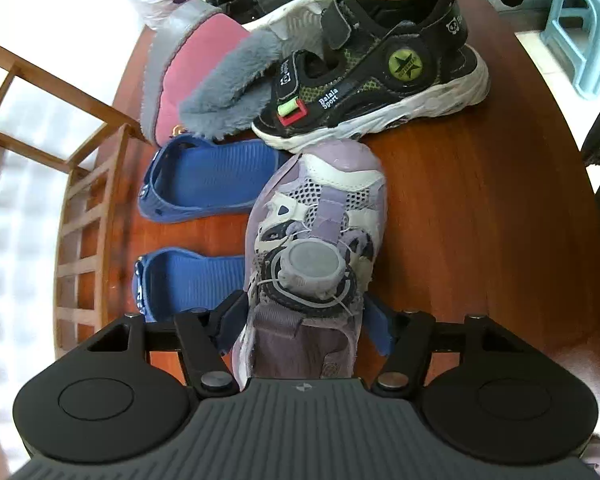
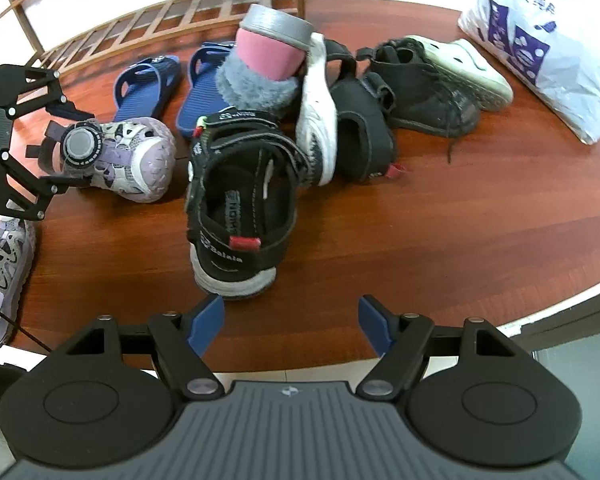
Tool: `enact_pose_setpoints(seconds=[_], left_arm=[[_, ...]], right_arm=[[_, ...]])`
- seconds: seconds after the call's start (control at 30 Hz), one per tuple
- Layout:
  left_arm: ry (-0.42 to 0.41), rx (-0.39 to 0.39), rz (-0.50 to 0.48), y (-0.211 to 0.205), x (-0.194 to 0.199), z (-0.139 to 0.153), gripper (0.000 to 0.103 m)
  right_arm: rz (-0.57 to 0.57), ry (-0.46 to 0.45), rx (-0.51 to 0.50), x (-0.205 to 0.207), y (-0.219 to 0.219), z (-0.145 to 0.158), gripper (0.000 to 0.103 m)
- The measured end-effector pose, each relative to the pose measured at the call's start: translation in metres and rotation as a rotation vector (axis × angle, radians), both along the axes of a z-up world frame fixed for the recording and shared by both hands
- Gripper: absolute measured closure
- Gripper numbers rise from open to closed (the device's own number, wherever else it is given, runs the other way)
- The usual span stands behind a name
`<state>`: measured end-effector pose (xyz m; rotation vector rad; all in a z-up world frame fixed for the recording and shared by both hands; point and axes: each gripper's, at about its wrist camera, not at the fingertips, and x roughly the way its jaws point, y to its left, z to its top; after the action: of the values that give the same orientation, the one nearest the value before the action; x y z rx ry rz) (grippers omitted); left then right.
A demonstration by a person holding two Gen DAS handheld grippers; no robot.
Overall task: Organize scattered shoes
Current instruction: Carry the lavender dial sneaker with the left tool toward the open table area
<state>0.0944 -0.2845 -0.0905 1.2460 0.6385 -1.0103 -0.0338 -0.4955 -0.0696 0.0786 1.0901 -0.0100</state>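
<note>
Left gripper point(image 1: 306, 316) jaws closed around the heel end of a lilac sneaker point(image 1: 320, 216); right gripper point(image 2: 292, 320) jaws open and empty.

The sneaker stands on the wooden bench point(image 1: 480, 220), toe toward twelve o'clock. Blue slippers point(image 1: 208, 180) lie at ten o'clock, a black sandal point(image 1: 380, 84) at twelve, a pink fur-lined boot point(image 1: 196, 76) at eleven. For the right gripper, another black sandal point(image 2: 236, 216) stands at twelve.

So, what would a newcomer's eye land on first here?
The lilac sneaker with its round dial, sitting between the left tool's fingers at the table's near side. Behind it, the heap: a black sandal and a pink fur-lined boot. The right tool hangs empty.
</note>
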Motion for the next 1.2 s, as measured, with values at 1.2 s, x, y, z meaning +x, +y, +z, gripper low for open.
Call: enact_pose_setpoints(seconds=[1.2], left_arm=[[0.298,-0.642,0.849,0.05,-0.023,0.076,0.064]], right_arm=[[0.1,-0.008,0.034,0.023,0.018,0.004,0.024]])
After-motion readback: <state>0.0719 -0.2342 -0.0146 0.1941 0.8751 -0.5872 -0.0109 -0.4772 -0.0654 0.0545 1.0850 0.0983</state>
